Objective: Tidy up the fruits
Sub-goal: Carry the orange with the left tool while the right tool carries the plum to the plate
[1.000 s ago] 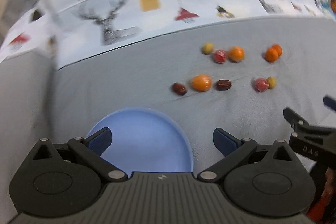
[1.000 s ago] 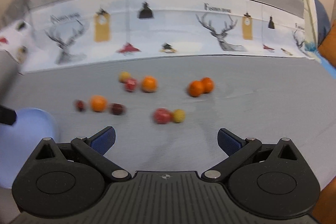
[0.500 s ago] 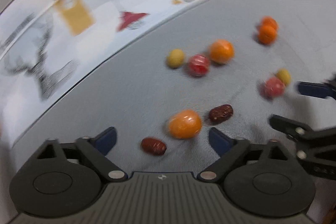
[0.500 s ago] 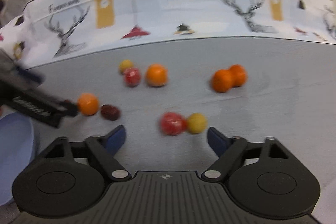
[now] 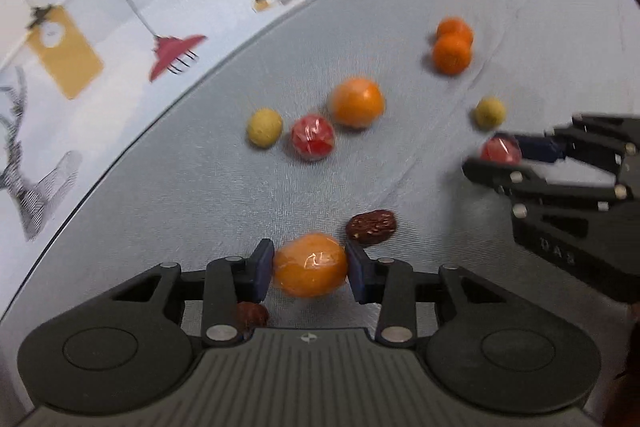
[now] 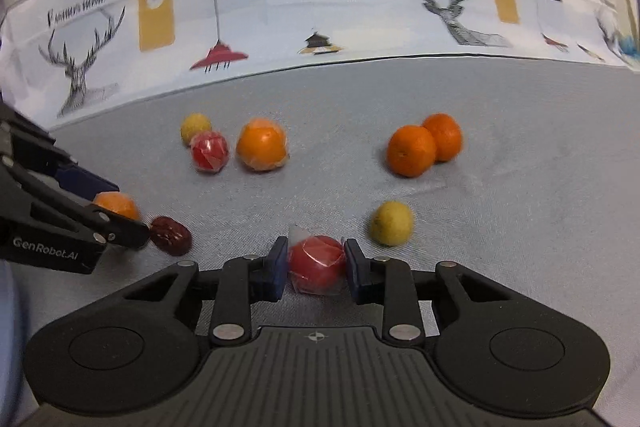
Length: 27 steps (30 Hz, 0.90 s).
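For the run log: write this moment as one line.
left gripper: shut on wrapped orange | right gripper: shut on wrapped red fruit | both on grey cloth

lighting: bright, even, soft; faint shadows under the fruit. glare: small highlights on wrapped orange (image 5: 310,264) and wrapped red fruit (image 6: 317,263). blur: moderate, worse in left view. edges: strong fisheye bending.
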Each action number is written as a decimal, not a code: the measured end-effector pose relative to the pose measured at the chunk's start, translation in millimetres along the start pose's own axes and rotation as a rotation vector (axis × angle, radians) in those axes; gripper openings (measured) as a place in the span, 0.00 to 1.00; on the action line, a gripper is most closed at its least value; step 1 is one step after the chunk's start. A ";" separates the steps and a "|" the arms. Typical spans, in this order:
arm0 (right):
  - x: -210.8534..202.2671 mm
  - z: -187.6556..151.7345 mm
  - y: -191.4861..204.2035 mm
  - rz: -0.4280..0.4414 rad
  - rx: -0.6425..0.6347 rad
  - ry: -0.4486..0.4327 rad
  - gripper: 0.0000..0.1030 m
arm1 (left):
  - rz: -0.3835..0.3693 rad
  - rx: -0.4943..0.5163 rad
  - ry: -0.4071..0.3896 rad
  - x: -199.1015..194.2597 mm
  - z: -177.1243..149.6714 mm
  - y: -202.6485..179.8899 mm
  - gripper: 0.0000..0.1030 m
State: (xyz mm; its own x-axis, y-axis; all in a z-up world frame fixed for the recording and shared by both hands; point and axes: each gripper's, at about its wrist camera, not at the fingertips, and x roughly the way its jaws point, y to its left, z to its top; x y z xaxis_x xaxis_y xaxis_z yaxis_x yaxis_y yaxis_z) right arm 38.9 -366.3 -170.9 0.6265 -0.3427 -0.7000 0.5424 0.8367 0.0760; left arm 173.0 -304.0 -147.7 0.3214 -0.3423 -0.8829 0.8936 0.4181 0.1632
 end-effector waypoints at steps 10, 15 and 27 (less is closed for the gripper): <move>-125.2 0.1 28.4 0.128 -0.053 -0.076 0.30 | 0.113 -0.313 -0.129 -154.2 -67.9 -6.3 0.41; -179.3 -15.6 58.1 0.233 -0.085 -0.068 0.30 | 0.152 -0.414 -0.130 -223.2 -131.6 -24.8 0.41; -262.1 -65.8 103.3 0.331 -0.192 -0.043 0.30 | 0.229 -0.594 -0.105 -299.2 -242.2 -40.5 0.41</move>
State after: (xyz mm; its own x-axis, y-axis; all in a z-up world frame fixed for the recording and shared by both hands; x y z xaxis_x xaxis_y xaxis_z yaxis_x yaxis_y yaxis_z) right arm -106.0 -161.9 -26.3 0.7753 -0.0553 -0.6292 0.1951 0.9684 0.1554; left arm -35.2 -14.7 3.2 0.5395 -0.2569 -0.8018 0.4829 0.8746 0.0447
